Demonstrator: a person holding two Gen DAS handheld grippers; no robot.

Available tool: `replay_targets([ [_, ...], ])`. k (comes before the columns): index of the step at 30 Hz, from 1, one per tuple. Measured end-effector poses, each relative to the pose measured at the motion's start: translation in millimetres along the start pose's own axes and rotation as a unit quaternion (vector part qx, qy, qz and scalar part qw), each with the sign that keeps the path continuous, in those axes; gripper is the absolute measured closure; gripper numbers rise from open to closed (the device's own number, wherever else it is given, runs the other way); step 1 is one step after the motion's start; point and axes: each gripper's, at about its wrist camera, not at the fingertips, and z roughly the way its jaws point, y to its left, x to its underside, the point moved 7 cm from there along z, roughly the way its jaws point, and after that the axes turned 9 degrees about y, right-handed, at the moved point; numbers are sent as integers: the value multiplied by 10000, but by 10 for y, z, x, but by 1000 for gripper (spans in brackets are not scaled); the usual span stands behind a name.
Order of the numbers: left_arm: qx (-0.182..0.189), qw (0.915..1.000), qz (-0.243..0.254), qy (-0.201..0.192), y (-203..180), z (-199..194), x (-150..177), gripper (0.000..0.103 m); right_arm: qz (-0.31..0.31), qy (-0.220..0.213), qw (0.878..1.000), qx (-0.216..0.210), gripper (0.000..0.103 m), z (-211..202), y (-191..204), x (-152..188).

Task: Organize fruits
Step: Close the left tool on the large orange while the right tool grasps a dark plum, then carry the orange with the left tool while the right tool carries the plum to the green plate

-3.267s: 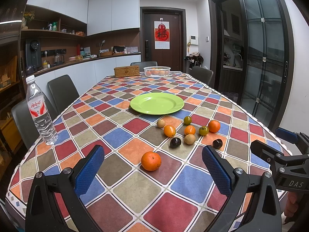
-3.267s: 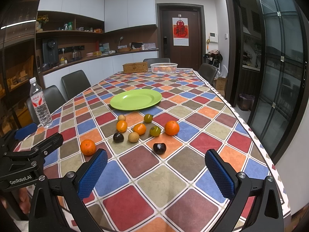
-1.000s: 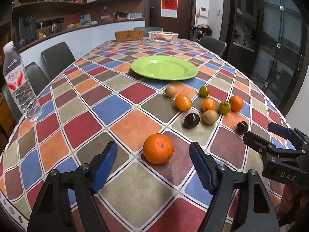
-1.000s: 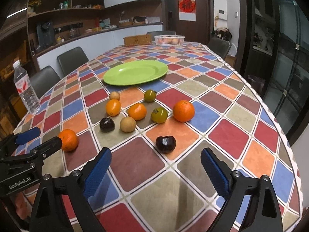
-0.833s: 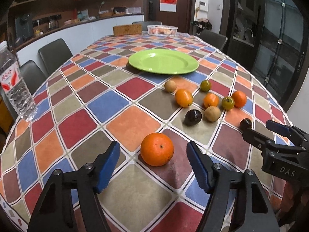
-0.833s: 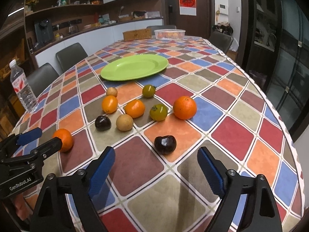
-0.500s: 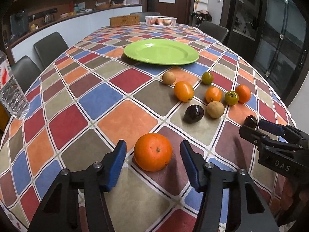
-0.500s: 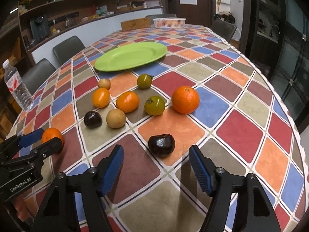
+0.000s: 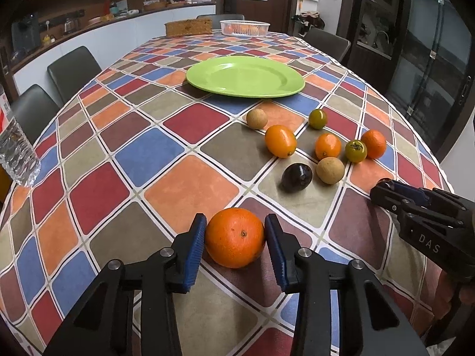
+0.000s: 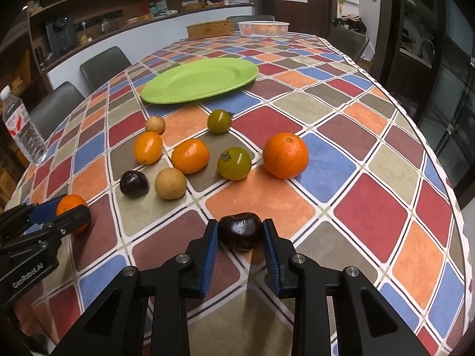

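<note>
The left tool [image 9: 234, 238] pinches a large orange [image 9: 234, 237] on the tabletop [image 9: 190, 184]; the right tool [image 10: 240, 237] pinches a dark plum [image 10: 240, 230]. Between both and the green plate [image 9: 245, 76] lie loose fruits [image 10: 190, 156]; a water bottle [image 10: 24, 126] stands left of the plate.

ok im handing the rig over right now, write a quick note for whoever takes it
Left tongs: closed on the large round orange, which sits on the checked tablecloth.
Right tongs: closed on the dark purple round fruit, also on the cloth.
The flat green plate holds nothing; no fruit placed yet.
Eight more fruits lie loose between tongs and plate, among them a second large orange and a dark plum-like fruit.
Left to do: lift both held fruits, probably to the plate, then clear the rest.
</note>
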Motion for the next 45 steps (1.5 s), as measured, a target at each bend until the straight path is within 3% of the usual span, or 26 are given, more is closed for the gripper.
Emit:
replay_targets([
  [18,79,9975,407,-577,-96,-312,-390,64,-451,-448,9974,-352,72,-345,305,-285],
  [23,354,9961,414,-690,-126,-359,-633,64,-470,-590,9959,-498,72,-411,320,-486],
  [30,402,9941,561,-831,-144,-291,-1014,64,-577,-781,9935,-597,72,-435,323,-891],
  [45,538,9936,663,-742,-7,56,-1768,64,-892,-445,9917,-807,72,10,378,-1690],
])
